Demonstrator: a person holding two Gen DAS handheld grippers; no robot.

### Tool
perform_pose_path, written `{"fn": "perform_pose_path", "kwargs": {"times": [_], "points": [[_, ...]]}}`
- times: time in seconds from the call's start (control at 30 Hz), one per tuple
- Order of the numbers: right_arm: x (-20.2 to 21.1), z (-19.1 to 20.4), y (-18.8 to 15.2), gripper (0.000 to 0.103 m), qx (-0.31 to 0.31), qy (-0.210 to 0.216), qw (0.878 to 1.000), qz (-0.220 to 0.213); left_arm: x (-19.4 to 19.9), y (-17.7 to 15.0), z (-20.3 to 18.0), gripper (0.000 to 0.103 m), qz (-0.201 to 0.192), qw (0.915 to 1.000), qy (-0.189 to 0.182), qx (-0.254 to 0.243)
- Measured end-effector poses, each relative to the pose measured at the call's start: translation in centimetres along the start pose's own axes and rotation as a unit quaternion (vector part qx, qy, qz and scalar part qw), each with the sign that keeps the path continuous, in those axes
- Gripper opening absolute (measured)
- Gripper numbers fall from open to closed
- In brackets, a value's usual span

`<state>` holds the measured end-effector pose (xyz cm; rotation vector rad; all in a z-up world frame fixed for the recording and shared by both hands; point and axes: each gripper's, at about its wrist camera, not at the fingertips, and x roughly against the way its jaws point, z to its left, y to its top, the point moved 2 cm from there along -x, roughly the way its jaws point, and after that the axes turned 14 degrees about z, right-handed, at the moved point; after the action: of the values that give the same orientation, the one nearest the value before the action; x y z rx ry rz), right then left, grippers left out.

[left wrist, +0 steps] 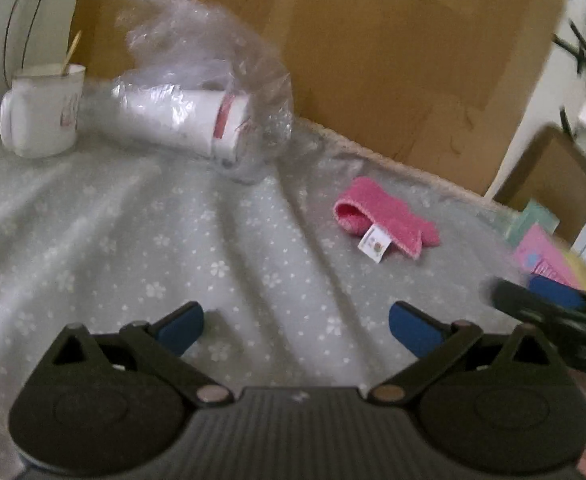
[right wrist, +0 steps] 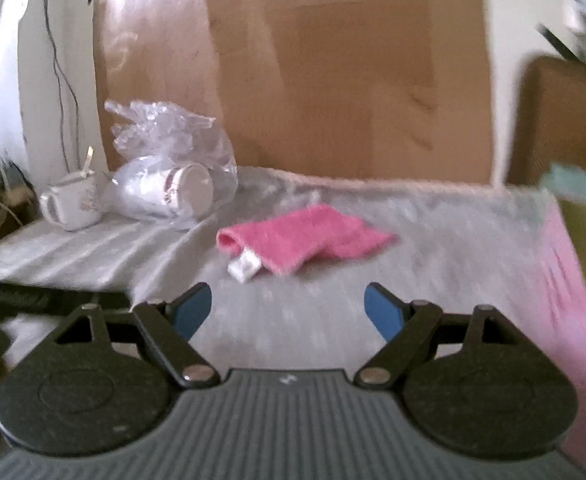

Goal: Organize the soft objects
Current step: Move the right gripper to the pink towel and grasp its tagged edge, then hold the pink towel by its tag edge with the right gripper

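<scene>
At the desk's point(left wrist: 93, 240) far left, a white mug point(left wrist: 41, 110) holds a stick; a clear plastic bag point(left wrist: 197, 80) holds stacked paper cups point(left wrist: 181, 120). The folded pink cloth point(right wrist: 305, 236), white tag showing, lies mid-desk, far of both grippers. Left gripper point(left wrist: 296, 322) and right gripper point(right wrist: 288, 310) fingers spread wide, empty.

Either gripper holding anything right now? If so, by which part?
Nothing held. The left gripper and the right gripper both have open jaws with only tablecloth between them. The pink cloth lies untouched ahead on the table.
</scene>
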<state>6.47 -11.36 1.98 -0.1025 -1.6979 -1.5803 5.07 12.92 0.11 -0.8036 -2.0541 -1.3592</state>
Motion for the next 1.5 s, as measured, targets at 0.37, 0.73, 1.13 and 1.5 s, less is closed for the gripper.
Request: {"fn": "perform_pose_path", "kwargs": {"times": [0.37,0.73,1.13,1.5], "points": [[-15.1,1.3,8.2,0.096,0.085,-0.058,0.987,0.122,-0.1,0.4,1.0,0.102,-0.003,0.9995,-0.023,0.021],[-13.4,-3.2,8.5,0.034,-0.003,-0.057,0.989,0.133,-0.3,0.4,1.0,0.102,-0.003,0.9996,-0.020,0.017],[-1.8,1.4,1.2,0.033,0.058,0.026,0.991,0.120,0.0,0.1,0.2,0.102,-0.012,0.9998,-0.012,-0.011],[8.9,3.3,-6.0,0.086,0.129,0.069,0.984,0.104,0.0,-0.2,-0.4,0.103,-0.007,0.9992,0.000,-0.039]]}}
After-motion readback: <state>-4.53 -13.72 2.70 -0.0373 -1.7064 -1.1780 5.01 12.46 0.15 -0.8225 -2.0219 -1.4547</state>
